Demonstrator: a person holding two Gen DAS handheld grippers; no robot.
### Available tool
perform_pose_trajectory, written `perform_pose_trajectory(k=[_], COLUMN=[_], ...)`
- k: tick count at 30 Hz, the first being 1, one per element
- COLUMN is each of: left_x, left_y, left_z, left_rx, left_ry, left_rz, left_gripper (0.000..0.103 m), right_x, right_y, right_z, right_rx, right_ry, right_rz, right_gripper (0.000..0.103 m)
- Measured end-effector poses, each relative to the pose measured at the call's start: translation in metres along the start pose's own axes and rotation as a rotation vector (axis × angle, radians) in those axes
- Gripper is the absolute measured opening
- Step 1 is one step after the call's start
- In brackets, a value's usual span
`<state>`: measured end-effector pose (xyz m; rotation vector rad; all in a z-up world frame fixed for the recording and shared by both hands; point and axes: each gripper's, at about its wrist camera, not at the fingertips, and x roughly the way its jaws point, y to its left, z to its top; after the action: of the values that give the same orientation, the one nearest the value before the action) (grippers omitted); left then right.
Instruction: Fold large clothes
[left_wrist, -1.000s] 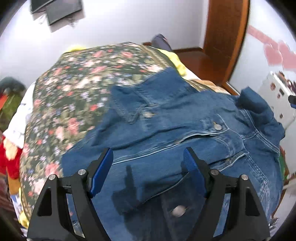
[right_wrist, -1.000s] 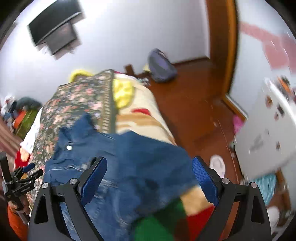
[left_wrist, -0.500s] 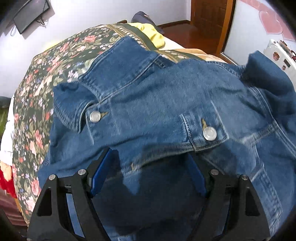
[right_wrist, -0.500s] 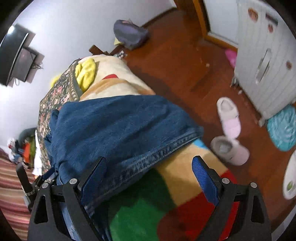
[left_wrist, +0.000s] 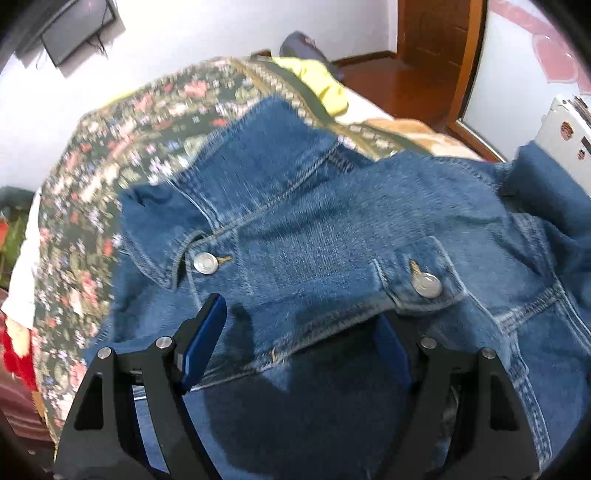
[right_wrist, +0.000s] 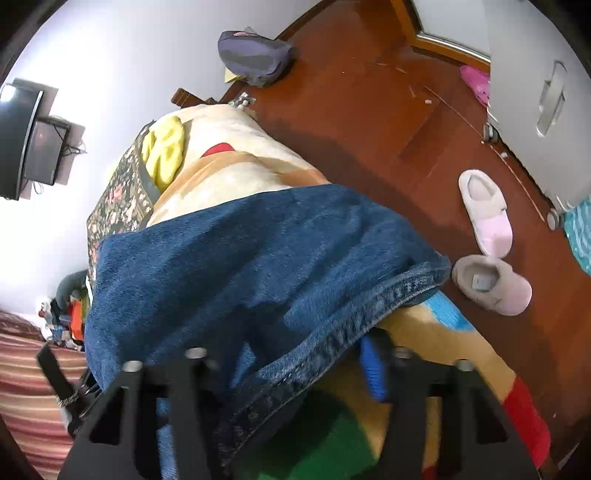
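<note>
Blue denim jacket (left_wrist: 332, 236), stitched seams, round metal snaps, spread over floral bedspread (left_wrist: 96, 184). Left gripper (left_wrist: 295, 332) wide apart astride stitched flap edge. Right gripper (right_wrist: 295, 354) closing on thick hem fold above plush multicoloured blanket (right_wrist: 332, 443).

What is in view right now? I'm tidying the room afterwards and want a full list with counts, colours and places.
denim jacket: one, blue, spread on the bed
metal buttons: two seen, silver, on the jacket's front
floral cover: one, dark with pink flowers, on the bed's far side
blanket: one, cream with green, red and blue patches, under the jacket's hem
yellow cloth: one, on the bed's far end
slippers: two, pale pink and grey, on the wooden floor
bag: one, grey-purple, on the floor by the wall
screen: one, black, on the wall
left gripper: black, blue pads, open over the jacket
right gripper: black, closing on the jacket's hem
</note>
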<state>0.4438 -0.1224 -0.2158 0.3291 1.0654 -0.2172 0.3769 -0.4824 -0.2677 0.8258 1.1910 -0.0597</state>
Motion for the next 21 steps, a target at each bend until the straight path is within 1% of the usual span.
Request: perform_pose_trajectory(k=[1,4,8,13,15,18,21], left_x=[-0.007,-0.034,-0.064,-0.097,-0.108,-0.120,-0.128], left_y=[0.001,0.007,0.027,0.054,0.063,0.077,0.088], left_z=[-0.001,-0.005,-0.005,-0.011,-0.017,-0.027,-0.040], left_rx=[0.004,-0.012,-0.051,-0.109,-0.126,-0.151,-0.171], left_ry=[-0.015,-0.070,-0.126,-0.194,-0.214,-0.235,-0.245], left_rz=[0.002,-0.008,-0.030,-0.048,-0.050,-0.056,-0.055], left_gripper=[0.078,0.078,0.078,0.078,0.078,0.078,0.078], right_x=[0.000,-0.011,-0.037,-0.068,-0.079,-0.087,-0.081], right_y=[0.004,0.024,0.057,0.109,0.134,0.174,0.217], right_z=[0.001,0.000,-0.003,-0.013,-0.021,-0.036,-0.059], right_rx=[-0.011,-0.078,-0.165,-0.277,-0.327,-0.398,-0.491], right_ry=[-0.006,-0.062,-0.157,-0.235,-0.251,-0.249,-0.225], right_rz=[-0.001,-0.040,-0.031,0.030,0.061,0.128,0.166], right_gripper=[0.029,0.021,0.019,0.017,0.016,0.014,0.014])
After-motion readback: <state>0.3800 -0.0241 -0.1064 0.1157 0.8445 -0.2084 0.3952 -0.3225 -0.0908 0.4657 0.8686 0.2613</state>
